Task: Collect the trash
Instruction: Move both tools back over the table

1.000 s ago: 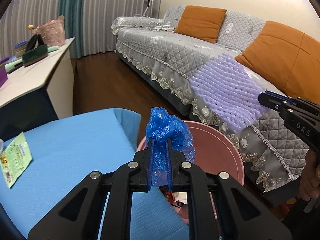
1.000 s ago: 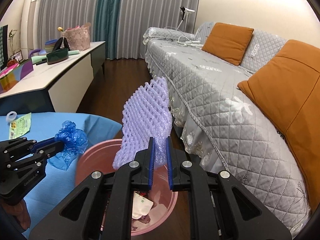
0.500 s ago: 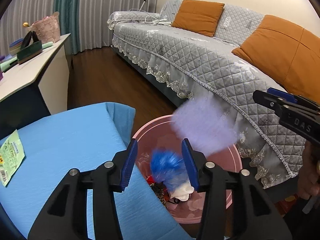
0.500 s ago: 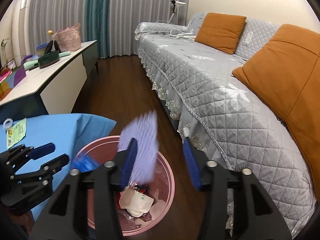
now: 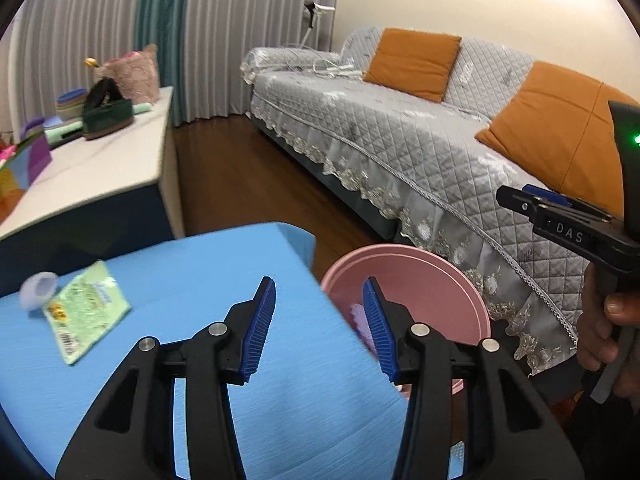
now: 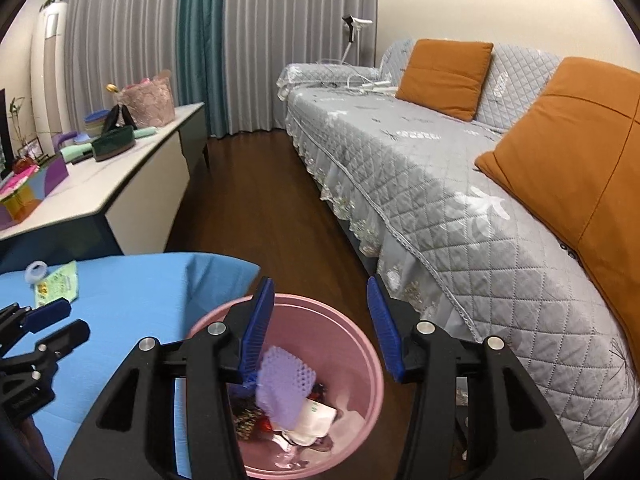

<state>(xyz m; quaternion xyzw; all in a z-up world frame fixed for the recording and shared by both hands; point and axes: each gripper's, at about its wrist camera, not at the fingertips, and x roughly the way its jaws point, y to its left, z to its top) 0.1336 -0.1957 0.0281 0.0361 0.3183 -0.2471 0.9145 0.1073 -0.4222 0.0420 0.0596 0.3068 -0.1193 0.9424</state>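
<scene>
With both jaws spread, purple foam net [image 6: 282, 384] lies below in pink bin [image 6: 360, 344].

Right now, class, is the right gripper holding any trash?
No. The right gripper is open and empty above the pink bin, where the purple foam net lies.

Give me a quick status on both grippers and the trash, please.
Left gripper and right gripper: jaws open, empty. Purple foam net lies in pink bin. Green packet and white ring on blue table; nothing blocking.

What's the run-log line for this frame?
left tool: open, empty | right tool: open, over pink bin | purple foam net: in bin | green wrapper: on table
</scene>
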